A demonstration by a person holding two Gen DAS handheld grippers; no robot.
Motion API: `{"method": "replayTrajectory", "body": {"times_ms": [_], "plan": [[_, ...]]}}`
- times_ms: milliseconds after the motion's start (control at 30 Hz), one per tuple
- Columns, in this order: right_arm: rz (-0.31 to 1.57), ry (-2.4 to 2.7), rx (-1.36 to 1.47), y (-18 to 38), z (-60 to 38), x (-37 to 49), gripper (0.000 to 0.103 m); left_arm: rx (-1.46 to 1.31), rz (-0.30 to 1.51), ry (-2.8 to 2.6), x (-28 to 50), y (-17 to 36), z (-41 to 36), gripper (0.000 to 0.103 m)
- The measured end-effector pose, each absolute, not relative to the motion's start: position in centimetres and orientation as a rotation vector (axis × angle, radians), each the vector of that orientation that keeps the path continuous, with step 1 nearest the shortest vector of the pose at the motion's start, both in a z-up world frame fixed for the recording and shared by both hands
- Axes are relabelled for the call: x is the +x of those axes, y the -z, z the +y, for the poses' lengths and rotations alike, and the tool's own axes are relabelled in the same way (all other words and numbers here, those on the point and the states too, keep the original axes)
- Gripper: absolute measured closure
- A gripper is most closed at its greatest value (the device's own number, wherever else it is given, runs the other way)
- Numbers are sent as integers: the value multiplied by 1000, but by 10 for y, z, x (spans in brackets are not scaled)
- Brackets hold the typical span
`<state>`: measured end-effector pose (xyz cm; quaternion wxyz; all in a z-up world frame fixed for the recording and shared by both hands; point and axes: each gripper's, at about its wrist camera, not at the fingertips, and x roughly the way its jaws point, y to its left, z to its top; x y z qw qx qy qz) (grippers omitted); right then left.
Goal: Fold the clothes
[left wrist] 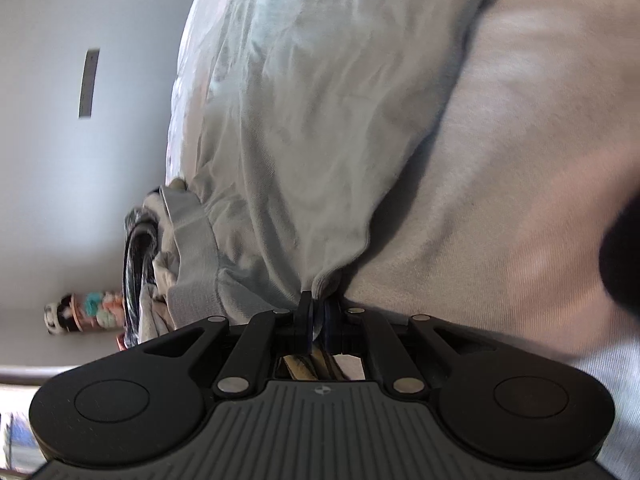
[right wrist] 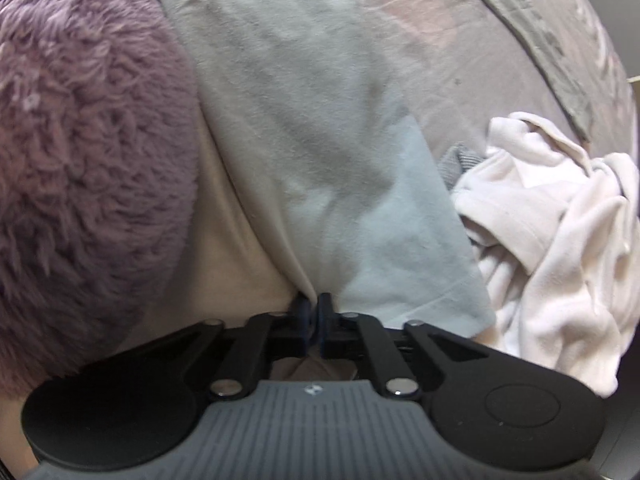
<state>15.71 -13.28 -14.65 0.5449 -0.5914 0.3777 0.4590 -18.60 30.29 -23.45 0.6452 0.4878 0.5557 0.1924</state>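
Note:
A pale blue-grey garment [left wrist: 304,128] lies stretched over a beige bed sheet [left wrist: 520,160] in the left wrist view. My left gripper [left wrist: 318,304] is shut on a bunched edge of that garment, whose ribbed cuff [left wrist: 192,256] hangs at the left. In the right wrist view the same pale garment [right wrist: 320,140] runs up the middle of the frame. My right gripper [right wrist: 314,306] is shut on a pinched fold of its near edge, and the cloth fans out from the fingertips.
A fluffy mauve blanket [right wrist: 80,160] fills the left of the right wrist view. A crumpled white garment [right wrist: 552,232] lies at the right on the pinkish-grey bedding [right wrist: 480,60]. Dark clothes [left wrist: 138,256] and a small colourful toy [left wrist: 84,312] sit beyond the bed's left edge, by a white wall [left wrist: 60,160].

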Motion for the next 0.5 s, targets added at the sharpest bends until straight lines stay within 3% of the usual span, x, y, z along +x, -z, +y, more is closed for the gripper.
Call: {"method": "replayTrajectory", "body": {"times_ms": [200,500], "plan": [[884,-1053,-1371,148,-136,152,99,1315,1193,-309,-203,233,303,71],[889,-1025,-1305,144,-141,152,99,1380,1186,-158,-207,234,317,68]]}}
